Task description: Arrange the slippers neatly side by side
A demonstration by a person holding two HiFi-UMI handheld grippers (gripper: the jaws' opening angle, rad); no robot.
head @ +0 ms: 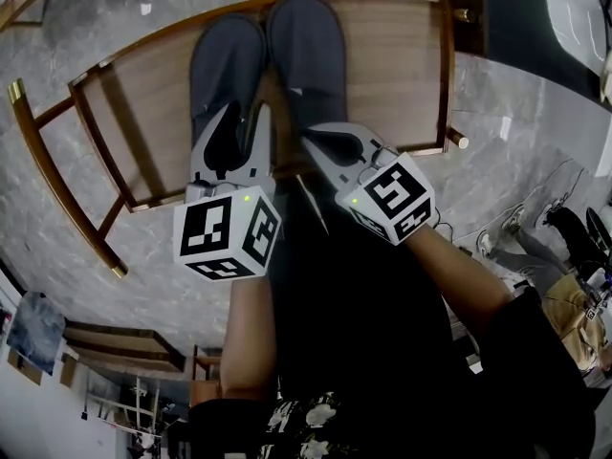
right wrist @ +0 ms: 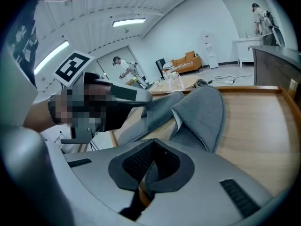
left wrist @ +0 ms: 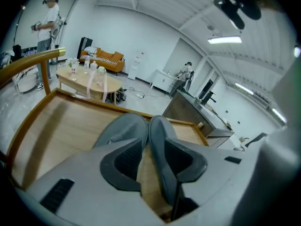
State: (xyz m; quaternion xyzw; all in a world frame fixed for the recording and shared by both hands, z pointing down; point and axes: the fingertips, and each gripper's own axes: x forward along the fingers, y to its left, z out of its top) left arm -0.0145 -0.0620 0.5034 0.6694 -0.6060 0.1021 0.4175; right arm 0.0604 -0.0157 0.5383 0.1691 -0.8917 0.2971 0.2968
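Note:
Two grey slippers lie side by side, toes pointing away, on a wooden seat with a raised rim: the left slipper and the right slipper. My left gripper sits at their heel ends with its jaws apart. In the left gripper view, the left gripper has one slipper's edge running into the gap beside one pad, and neither pad presses on it. My right gripper hovers at the right slipper's heel. In the right gripper view, the right gripper is shut with nothing between its pads.
The seat's rim and curved wooden rail border the slippers. Grey marble floor surrounds it, with cables at the right. Far behind stand an oval table with bottles, an orange sofa and a person.

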